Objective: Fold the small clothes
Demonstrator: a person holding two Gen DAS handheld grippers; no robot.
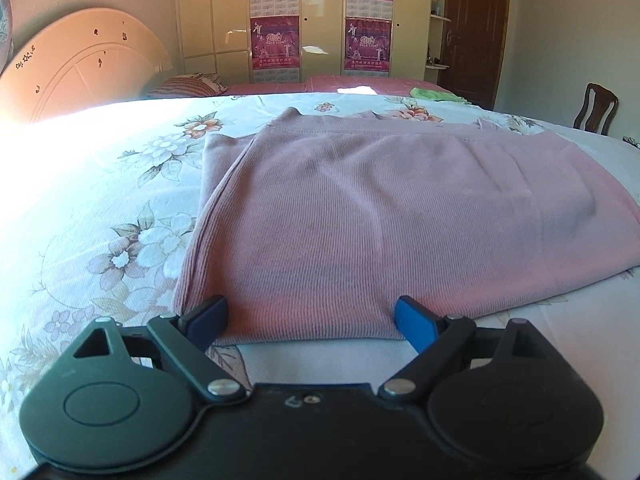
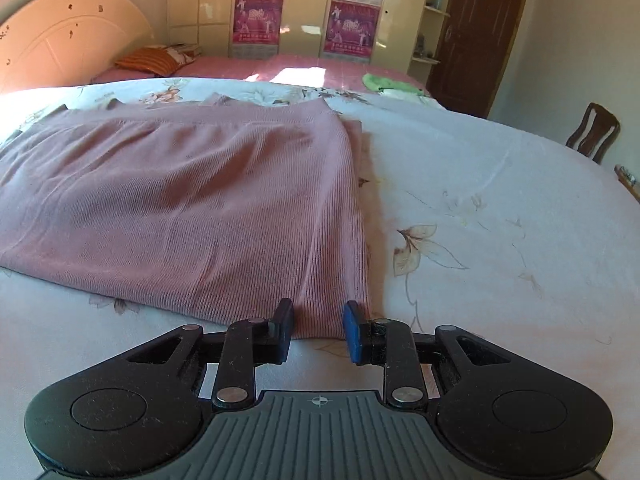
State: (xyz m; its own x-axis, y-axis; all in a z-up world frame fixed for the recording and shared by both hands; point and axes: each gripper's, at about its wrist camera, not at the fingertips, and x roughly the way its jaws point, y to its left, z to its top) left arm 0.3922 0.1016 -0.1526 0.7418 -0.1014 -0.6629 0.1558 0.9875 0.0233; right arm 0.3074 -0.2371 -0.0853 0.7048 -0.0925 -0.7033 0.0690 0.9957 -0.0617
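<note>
I see the pink top (image 1: 360, 208) lying folded flat on the bed (image 1: 100, 220), and both grippers sit at its near hem. My left gripper (image 1: 310, 320) has its jaws spread wide apart, straddling the hem near the top's left corner; the cloth lies between the two blue pads without being pinched. My right gripper (image 2: 318, 330) has its jaws closer together but still apart, with the top's right corner reaching into the gap; I cannot tell whether the pads touch the fabric.

The bed carries a white sheet printed with flowers. Beyond the top lies a second stretch of bedding in pink (image 2: 248, 66), with a striped pillow (image 2: 150, 60) and a green cloth (image 2: 384, 82) on it. Behind that stands a cream wardrobe (image 1: 224, 20) hung with purple calendars (image 1: 274, 12), a dark brown door (image 2: 480, 32) to its right, and a wooden chair (image 2: 594, 132) past the bed's right edge.

The left view shows the top's doubled left edge and strong glare on the sheet beside the headboard (image 1: 80, 60); the right view shows the top's right edge and plain sheet beyond it.
</note>
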